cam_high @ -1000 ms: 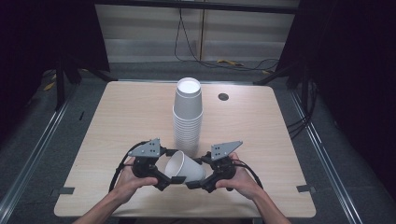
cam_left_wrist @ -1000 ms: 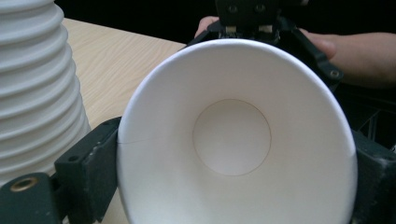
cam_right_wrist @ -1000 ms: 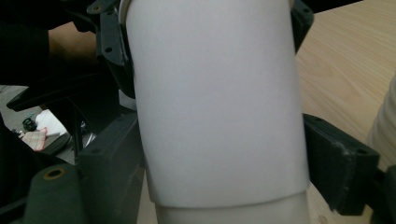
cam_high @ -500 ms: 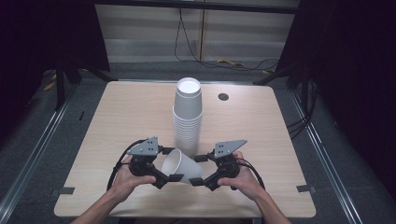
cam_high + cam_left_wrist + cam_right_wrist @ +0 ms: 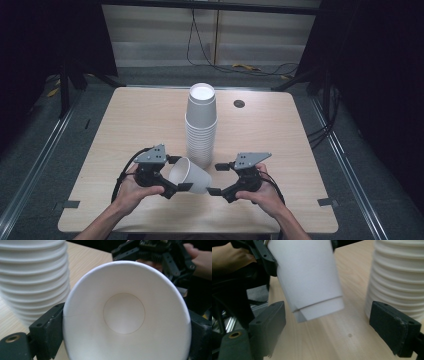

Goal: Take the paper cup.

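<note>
High view: left claw [image 5: 176, 175] grips tilted paper cup [image 5: 190, 176].

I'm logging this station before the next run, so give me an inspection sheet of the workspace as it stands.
Surface: light wooden table, with a small dark round spot near the far edge.
Job's things: one paper cup held on its side; tall stack of cups standing mid-table.
Clutter: nothing seen.
Grippers: left tongs clamp the cup near its rim; right tongs open, jaws either side of the cup's base without touching.
Cables: a black lead trails from each tool; more cables on the floor beyond.
Surroundings: dark curtains, grey floor.
</note>
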The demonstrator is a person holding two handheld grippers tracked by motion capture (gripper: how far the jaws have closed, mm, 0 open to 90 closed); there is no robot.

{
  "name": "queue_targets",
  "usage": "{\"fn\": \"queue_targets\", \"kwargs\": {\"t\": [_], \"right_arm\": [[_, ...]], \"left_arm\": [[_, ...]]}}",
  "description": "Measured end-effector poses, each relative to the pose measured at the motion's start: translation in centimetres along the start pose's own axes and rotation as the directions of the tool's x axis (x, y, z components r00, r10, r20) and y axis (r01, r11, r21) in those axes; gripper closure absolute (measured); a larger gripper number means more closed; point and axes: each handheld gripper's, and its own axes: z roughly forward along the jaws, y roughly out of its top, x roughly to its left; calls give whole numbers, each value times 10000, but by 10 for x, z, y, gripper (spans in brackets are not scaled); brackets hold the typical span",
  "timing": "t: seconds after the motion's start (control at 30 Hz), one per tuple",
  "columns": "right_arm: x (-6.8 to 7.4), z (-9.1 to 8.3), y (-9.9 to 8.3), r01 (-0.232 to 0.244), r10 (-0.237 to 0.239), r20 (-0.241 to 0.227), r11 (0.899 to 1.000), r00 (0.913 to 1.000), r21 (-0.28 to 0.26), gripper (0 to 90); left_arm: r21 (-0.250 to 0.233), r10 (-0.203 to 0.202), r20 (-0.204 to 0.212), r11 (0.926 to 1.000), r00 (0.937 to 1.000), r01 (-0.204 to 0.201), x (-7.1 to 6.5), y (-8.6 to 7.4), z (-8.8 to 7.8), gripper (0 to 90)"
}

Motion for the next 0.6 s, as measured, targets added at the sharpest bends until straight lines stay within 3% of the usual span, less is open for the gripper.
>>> {"fn": "queue_targets", "kwargs": {"t": [0.1,0.17,0.33,0.6], "right_arm": [[-3,-5,-1,-116,127,518,9997,9986,-209,138],[-6,-7,-1,-260,278,673,9993,9973,-270,138],[-8,-16,-2,-296,342,1075,9986,9936,-443,140],[-9,-21,-7,-318,388,1427,9982,9890,-508,137]], "left_arm": [[86,-132,-107,9999,9999,133,5,0,-6,86],[175,-242,-19,9996,9997,242,9,0,-12,84],[109,-456,-372,9989,9983,461,20,0,-26,83],[226,-681,-1303,9972,9891,716,34,-2,-39,80]]}}
